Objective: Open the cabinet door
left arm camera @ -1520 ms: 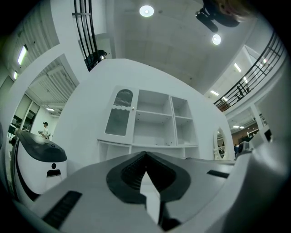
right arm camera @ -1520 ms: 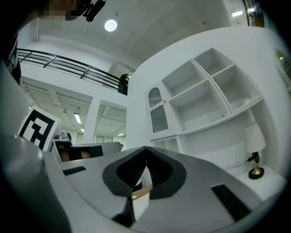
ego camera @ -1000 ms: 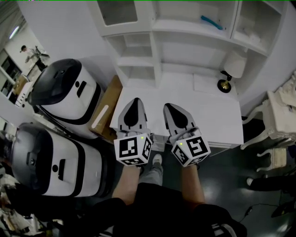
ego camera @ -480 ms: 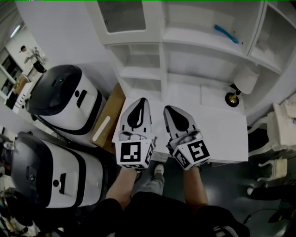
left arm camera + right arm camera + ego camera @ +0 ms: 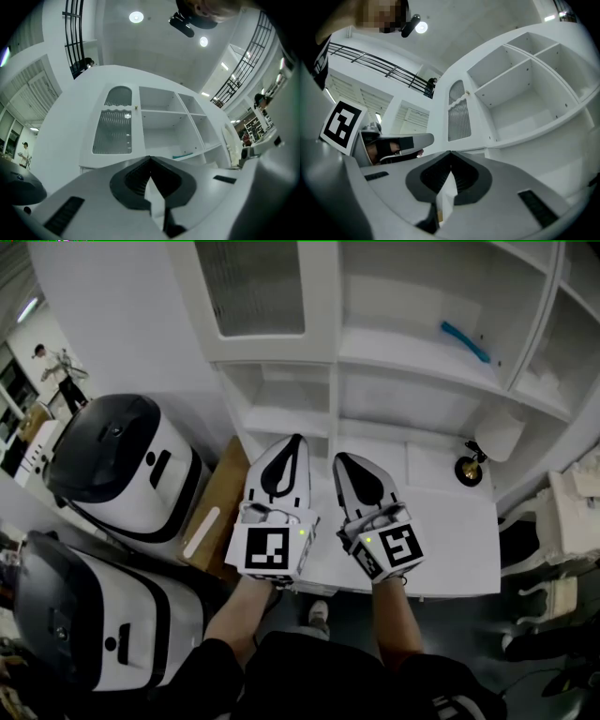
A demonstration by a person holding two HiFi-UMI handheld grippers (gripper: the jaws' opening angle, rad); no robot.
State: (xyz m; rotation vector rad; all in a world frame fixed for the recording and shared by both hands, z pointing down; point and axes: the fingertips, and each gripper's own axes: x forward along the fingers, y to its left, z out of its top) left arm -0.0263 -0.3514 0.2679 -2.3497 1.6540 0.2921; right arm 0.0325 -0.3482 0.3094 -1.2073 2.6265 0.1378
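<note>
The cabinet door (image 5: pixel 253 287) is a white frame with ribbed glass at the upper left of a white shelf unit, and it stands closed. In the left gripper view the door (image 5: pixel 112 129) has a small knob (image 5: pixel 136 107) at its right edge. The right gripper view shows the same door (image 5: pixel 459 112) left of the empty shelves. My left gripper (image 5: pixel 297 439) and right gripper (image 5: pixel 339 457) hover side by side over the white desk, below the door and apart from it. Both are shut with nothing in them; their tips meet in the left gripper (image 5: pixel 150 158) and right gripper (image 5: pixel 451 152) views.
Two white-and-black machines (image 5: pixel 122 465) (image 5: pixel 84 615) stand at the left, with a cardboard box (image 5: pixel 217 488) beside the desk (image 5: pixel 450 531). A small lamp (image 5: pixel 469 470) sits at the desk's right. A blue object (image 5: pixel 466 341) lies on a shelf. A white chair (image 5: pixel 572 512) is at the right.
Both grippers have moved forward over the desk toward the shelf unit and risen a little. The cabinet door now fills more of the head view.
</note>
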